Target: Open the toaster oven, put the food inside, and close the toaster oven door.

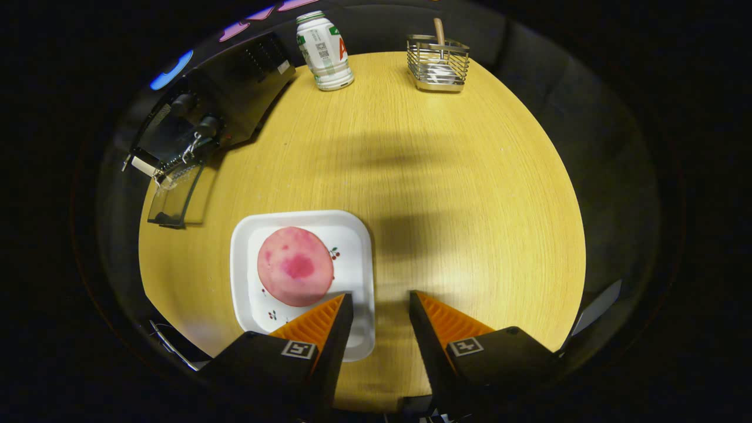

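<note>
A round pink bun lies on a square white plate on the wooden table, just ahead of my left finger. My gripper hovers open above the table, its left finger over the plate's near right corner, nothing between the fingers. The black toaster oven stands at the table's far left edge. Its glass door hangs open and down toward the table, with the inside too dark to make out.
A white bottle stands at the far side of the table, right of the oven. A wire metal basket with a wooden handle in it sits further right. Bare tabletop lies between plate and oven.
</note>
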Tool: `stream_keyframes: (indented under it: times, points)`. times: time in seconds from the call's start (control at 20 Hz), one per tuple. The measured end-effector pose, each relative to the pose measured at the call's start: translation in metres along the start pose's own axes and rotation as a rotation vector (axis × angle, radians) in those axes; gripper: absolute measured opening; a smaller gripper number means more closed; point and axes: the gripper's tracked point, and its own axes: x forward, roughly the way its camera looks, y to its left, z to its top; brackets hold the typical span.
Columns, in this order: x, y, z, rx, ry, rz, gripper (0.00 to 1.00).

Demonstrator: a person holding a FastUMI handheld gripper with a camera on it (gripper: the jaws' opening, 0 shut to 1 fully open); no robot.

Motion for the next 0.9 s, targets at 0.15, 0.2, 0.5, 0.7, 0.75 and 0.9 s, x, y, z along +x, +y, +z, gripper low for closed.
stream_keyframes:
  times: [0.15, 0.2, 0.5, 0.7, 0.75, 0.9]
  points:
    - [0.004, -0.003, 0.000, -0.001, 0.008, -0.019, 0.52]
    - [0.003, -0.001, 0.000, -0.004, 0.013, -0.006, 0.49]
    - [0.003, 0.008, -0.005, 0.059, 0.071, 0.068, 0.11]
    - [0.002, 0.013, -0.009, 0.155, 0.114, 0.137, 0.06]
    - [0.003, 0.013, -0.010, 0.170, 0.122, 0.147, 0.05]
    - [0.000, 0.011, -0.012, 0.201, 0.113, 0.155, 0.05]
